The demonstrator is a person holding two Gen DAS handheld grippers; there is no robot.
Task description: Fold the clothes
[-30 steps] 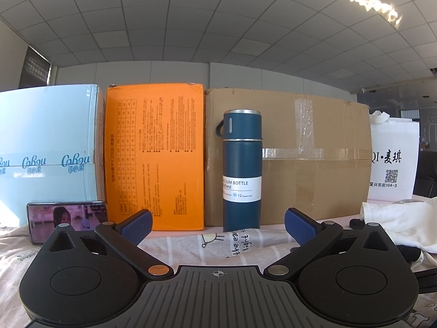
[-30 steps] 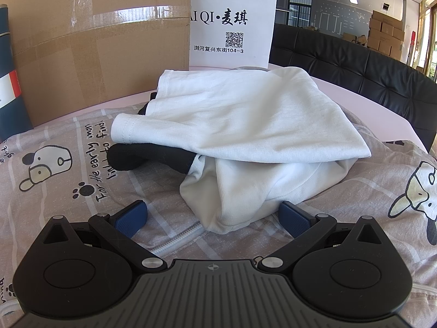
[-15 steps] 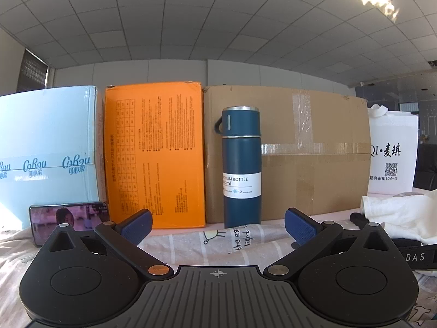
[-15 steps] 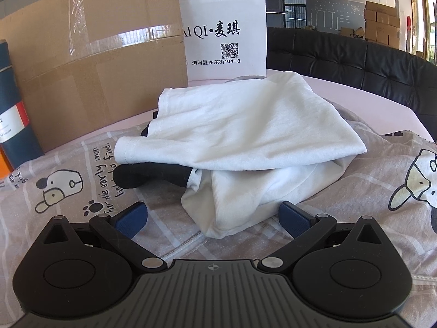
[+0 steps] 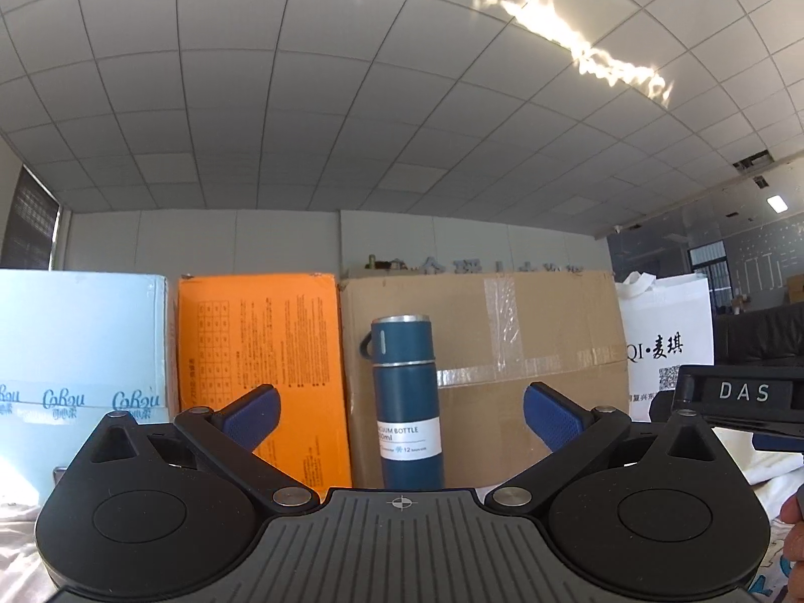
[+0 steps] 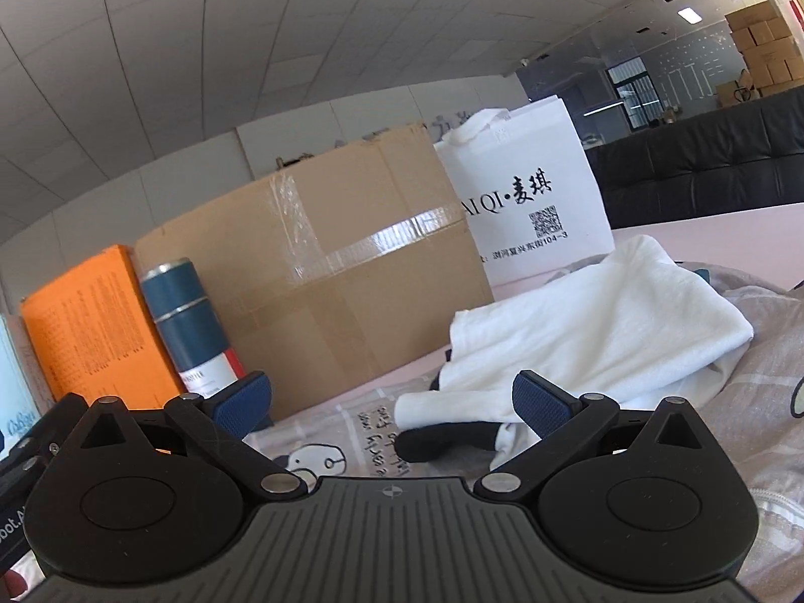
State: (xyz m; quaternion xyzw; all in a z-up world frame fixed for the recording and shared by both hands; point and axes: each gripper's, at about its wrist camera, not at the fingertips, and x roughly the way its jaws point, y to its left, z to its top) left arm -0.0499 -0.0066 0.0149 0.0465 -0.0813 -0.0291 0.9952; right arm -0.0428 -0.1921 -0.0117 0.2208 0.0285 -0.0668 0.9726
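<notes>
Left wrist view: left claw (image 5: 399, 414) released, fingers spread wide, nothing between them, aimed high at the ceiling. Far side, left to right: pale blue box (image 5: 80, 377), orange box (image 5: 261, 367), blue flask (image 5: 407, 402) upright in front of a cardboard box (image 5: 527, 352), white bag (image 5: 668, 346).

Right wrist view: right claw (image 6: 389, 402) released, empty, tilted. White clothes (image 6: 593, 331) lie heaped on the printed sheet (image 6: 754, 402) over the desk, far right of the claw, a black garment (image 6: 442, 439) poking out beneath them.

Both wrist views, tilted upward, share the blue bottle (image 5: 407, 402) (image 6: 188, 324).
</notes>
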